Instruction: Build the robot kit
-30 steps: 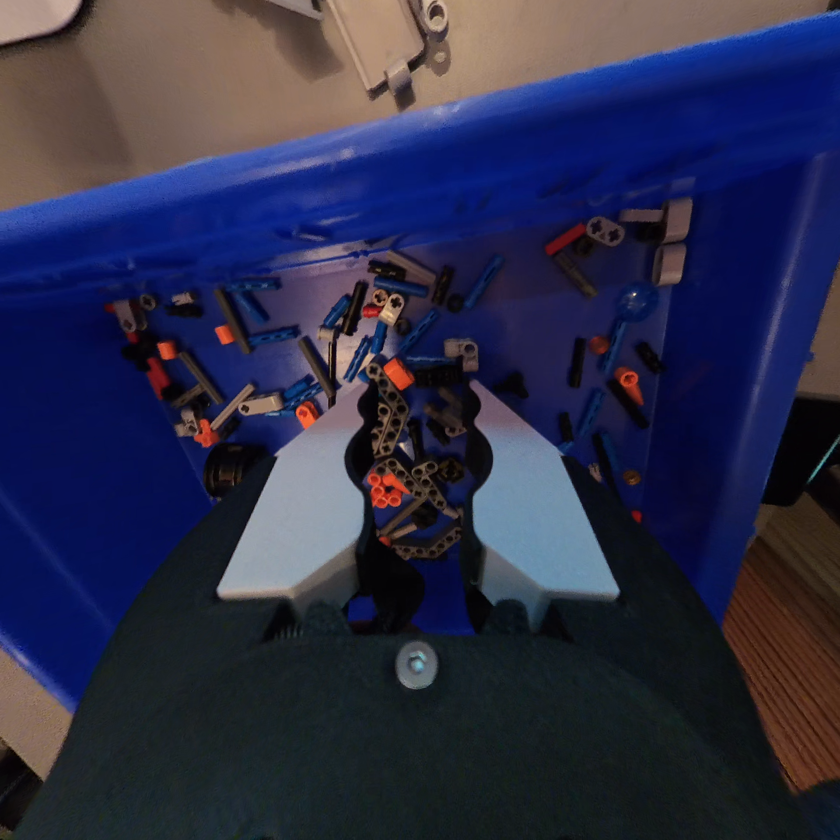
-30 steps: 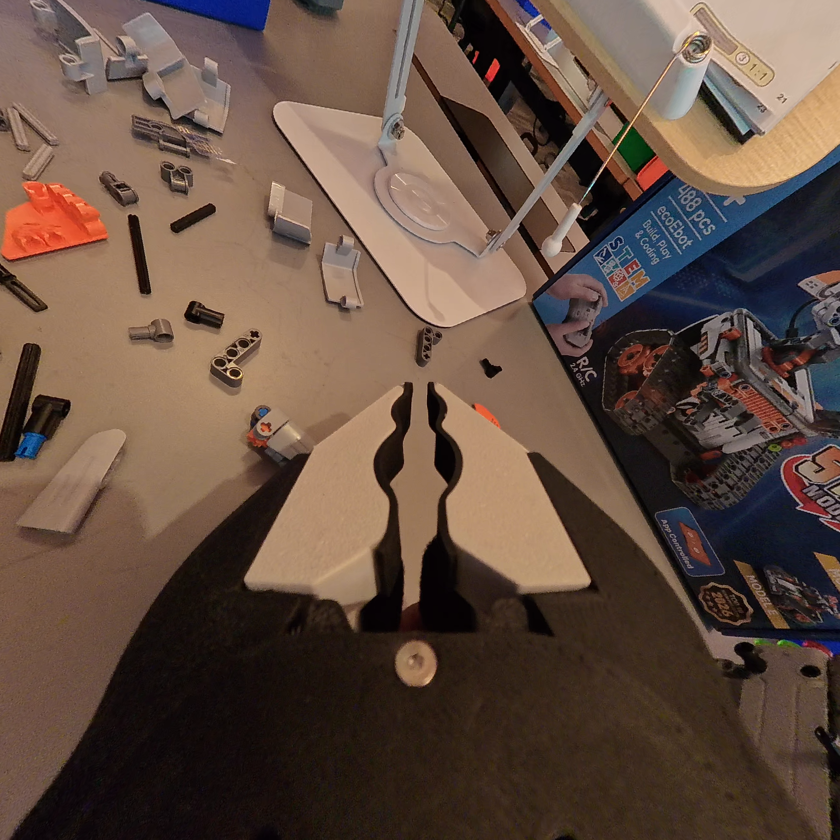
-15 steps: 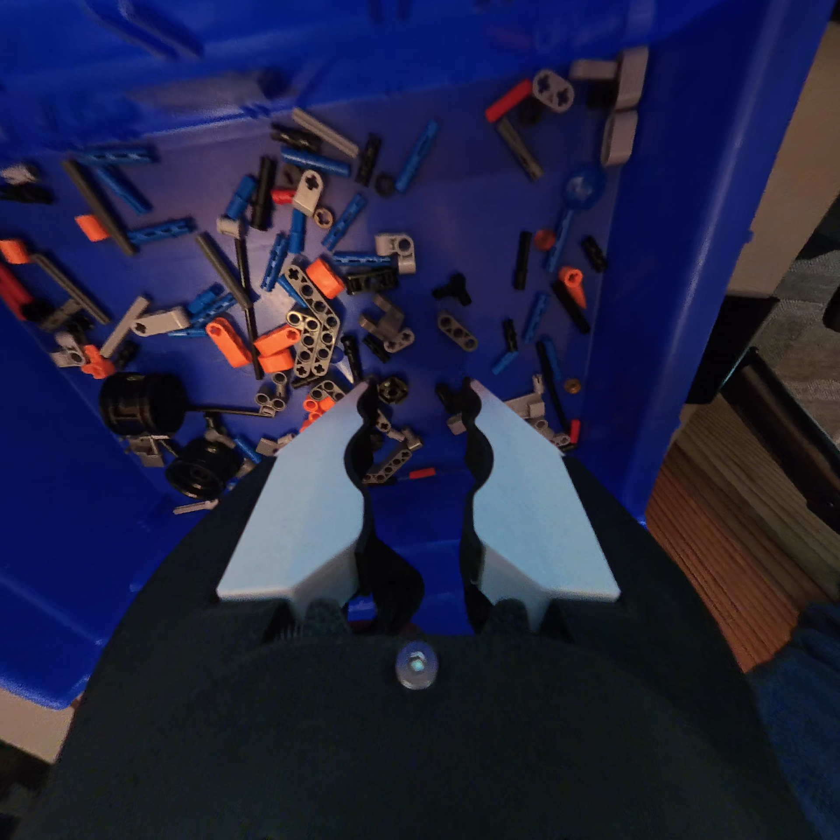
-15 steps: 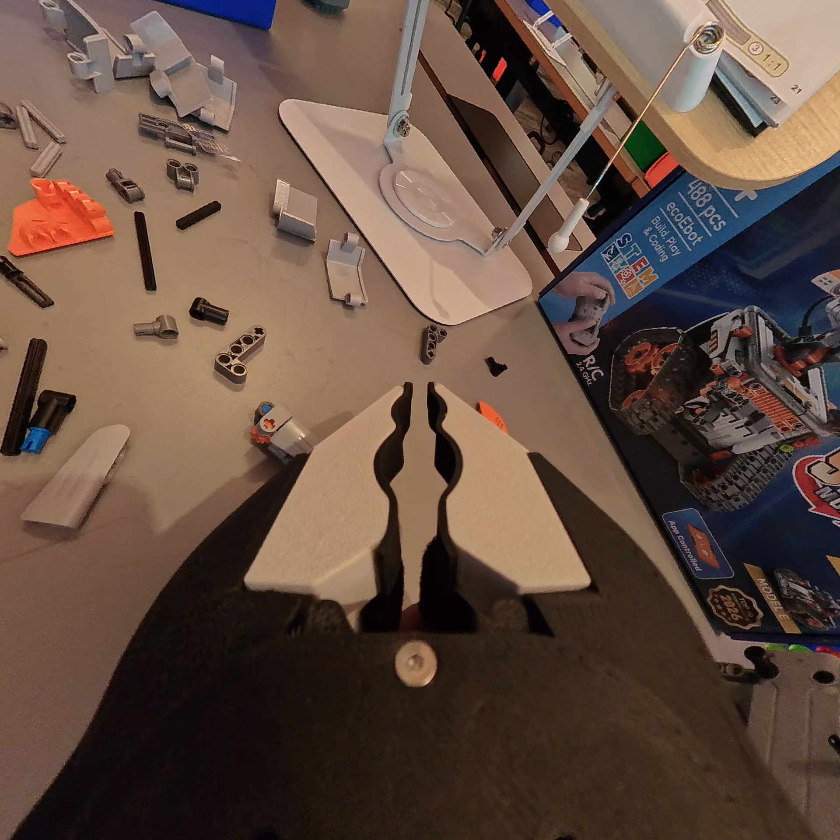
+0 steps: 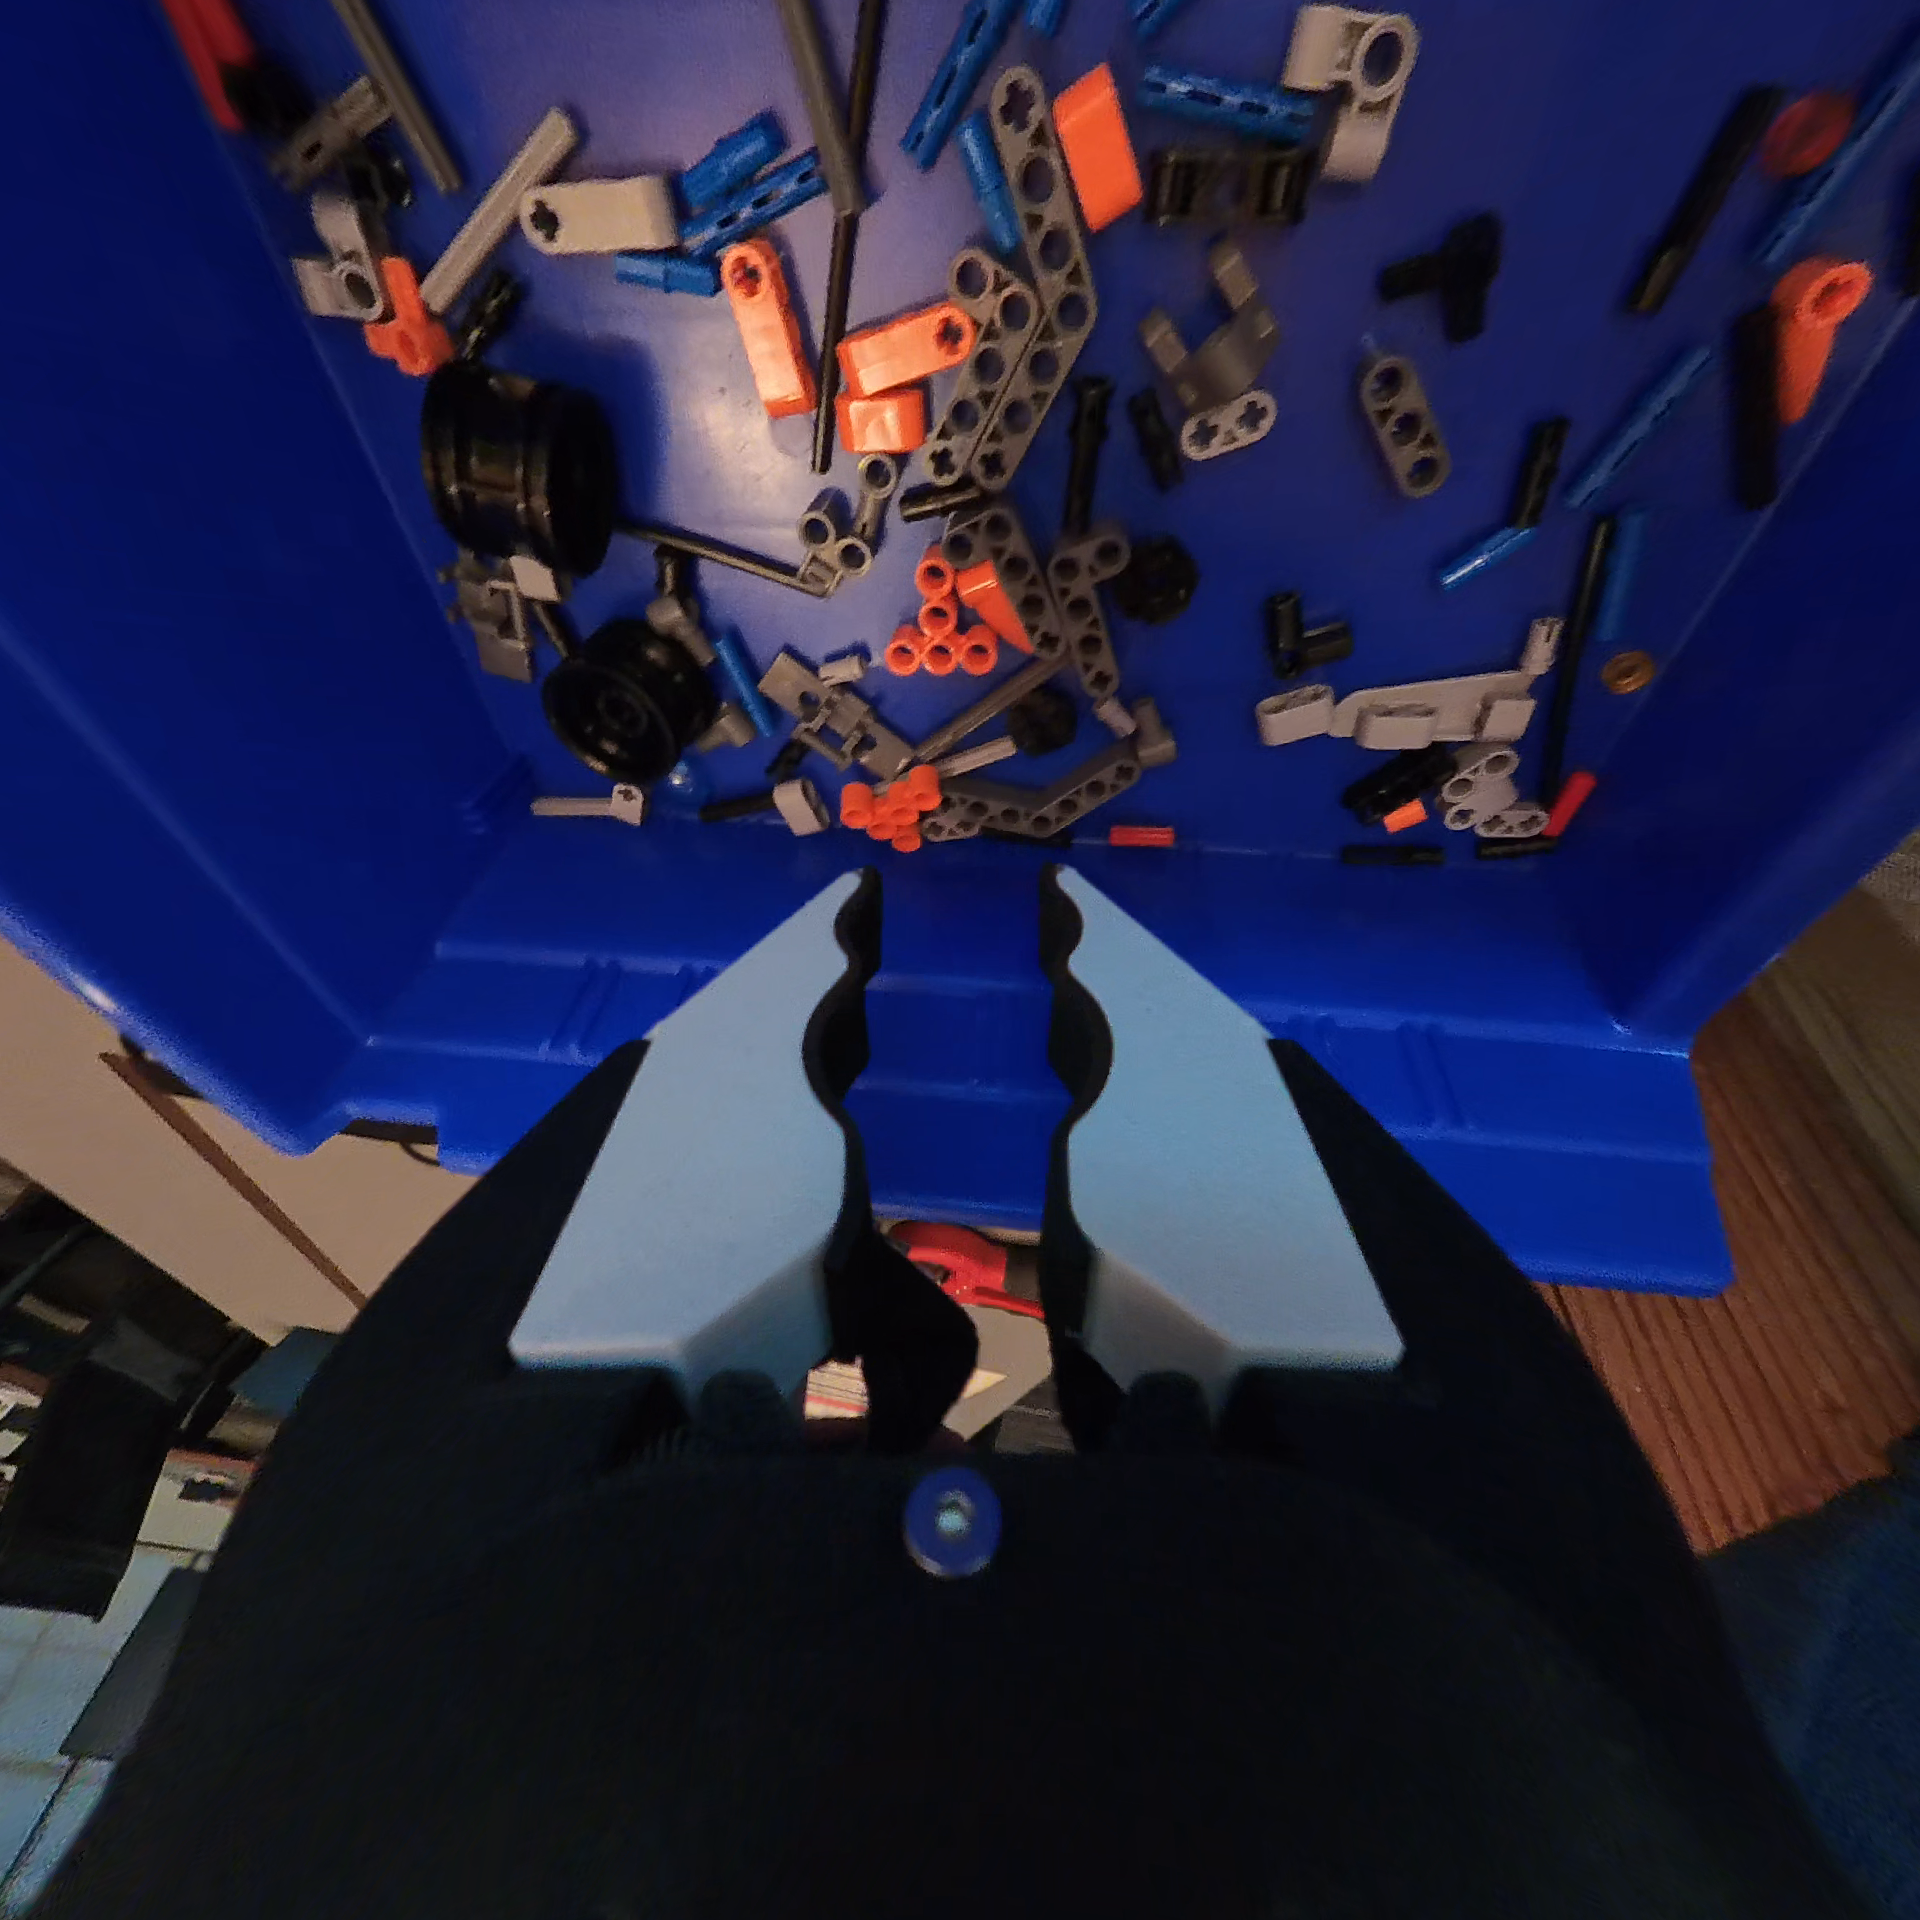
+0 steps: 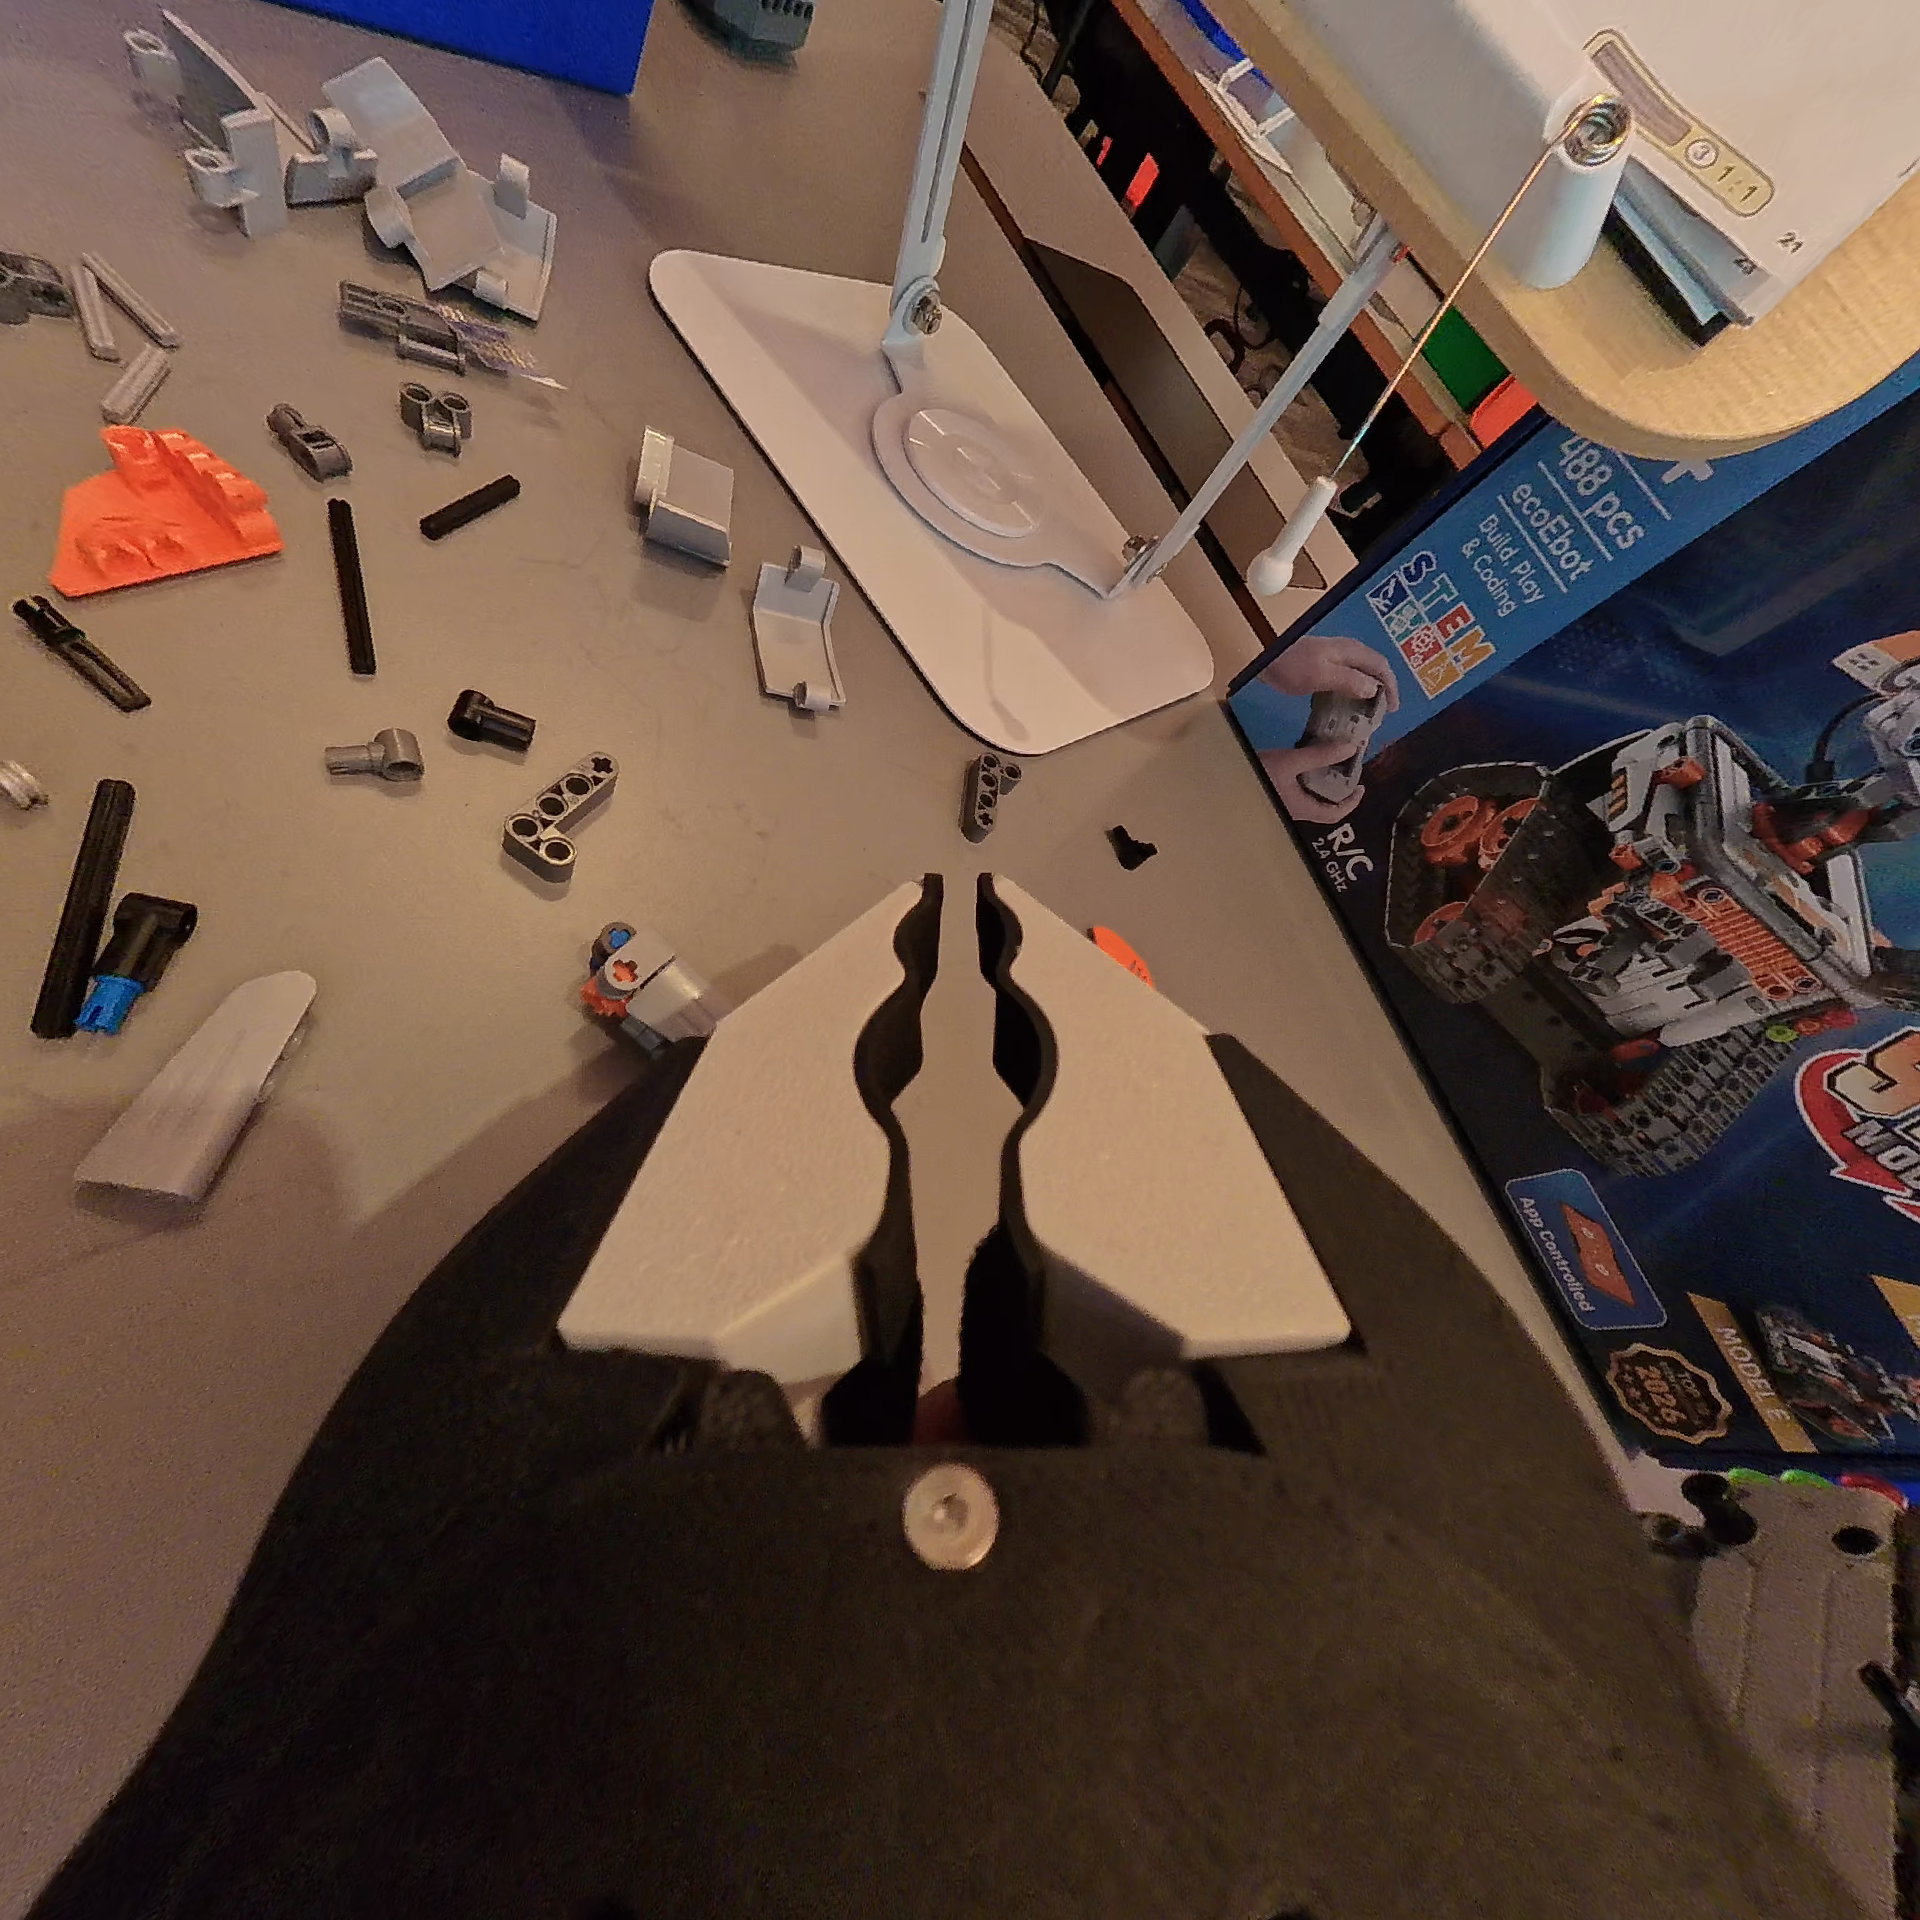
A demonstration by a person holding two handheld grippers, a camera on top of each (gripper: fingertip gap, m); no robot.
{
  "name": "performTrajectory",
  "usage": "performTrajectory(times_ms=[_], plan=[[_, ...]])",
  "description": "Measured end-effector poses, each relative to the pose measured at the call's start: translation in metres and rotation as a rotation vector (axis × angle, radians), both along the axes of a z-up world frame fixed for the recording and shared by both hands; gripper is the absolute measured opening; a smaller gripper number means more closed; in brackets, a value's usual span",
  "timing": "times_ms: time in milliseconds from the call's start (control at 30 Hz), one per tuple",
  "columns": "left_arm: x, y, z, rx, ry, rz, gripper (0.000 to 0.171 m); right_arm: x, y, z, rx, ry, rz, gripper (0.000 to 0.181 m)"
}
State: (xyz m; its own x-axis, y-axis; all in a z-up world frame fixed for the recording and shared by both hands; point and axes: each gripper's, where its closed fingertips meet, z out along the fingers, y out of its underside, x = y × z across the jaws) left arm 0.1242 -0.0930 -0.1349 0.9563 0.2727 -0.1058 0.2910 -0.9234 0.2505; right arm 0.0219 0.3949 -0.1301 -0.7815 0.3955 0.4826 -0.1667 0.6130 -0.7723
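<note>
My left gripper (image 5: pixel 958 883) is open and empty. It hovers over the near wall of a blue bin (image 5: pixel 312 935). The bin floor holds many small building pieces: two black wheels (image 5: pixel 520 468), a dark grey bent beam (image 5: pixel 1039 281), orange bushes (image 5: pixel 940 634), and blue pins. The nearest pieces are an orange cluster (image 5: pixel 894 816) and a grey beam just beyond my fingertips. My right gripper (image 6: pixel 956 883) is shut with nothing in it, low over a grey table (image 6: pixel 727 790). A small grey beam (image 6: pixel 987 795) and a tiny black piece (image 6: pixel 1130 847) lie just ahead of it.
On the table are a grey L-beam (image 6: pixel 556 816), a small grey, orange and blue assembly (image 6: pixel 644 987), black axles, an orange panel (image 6: pixel 166 514) and grey panels. A white stand base (image 6: pixel 831 416) lies ahead. A printed blue box (image 6: pixel 1662 831) lies at the right, and a wooden board (image 6: pixel 1558 343) hangs over it. The tips of one gripper are about 50 cm away from the tips of the other.
My left gripper has drawn back from over the pieces to the bin's near wall and come closer to them, still open. My right gripper has barely moved.
</note>
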Motion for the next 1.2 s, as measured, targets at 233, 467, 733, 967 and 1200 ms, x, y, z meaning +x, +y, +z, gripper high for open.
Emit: performTrajectory(times_ms=[233, 467, 733, 967, 1200], plan=[[0.009, 0.021, -0.018, 0.071, -0.069, -0.042, 0.032, 0.001, 0.000, 0.000, 0.000, 0.001, 0.002, 0.005], [0.023, 0.065, -0.030, 0.231, -0.099, -0.146, 0.028, 0.000, 0.001, 0.001, -0.003, 0.001, 0.002, 0.005], [0.021, 0.079, -0.048, 0.262, -0.075, -0.206, 0.019, 0.001, 0.002, 0.002, -0.005, 0.004, 0.002, 0.005], [0.019, 0.083, -0.049, 0.287, -0.069, -0.219, 0.011, 0.002, 0.002, 0.003, -0.007, 0.005, 0.004, 0.005], [0.016, 0.076, -0.047, 0.277, -0.045, -0.168, 0.016, 0.003, 0.003, 0.005, -0.010, 0.008, 0.005, 0.005]])
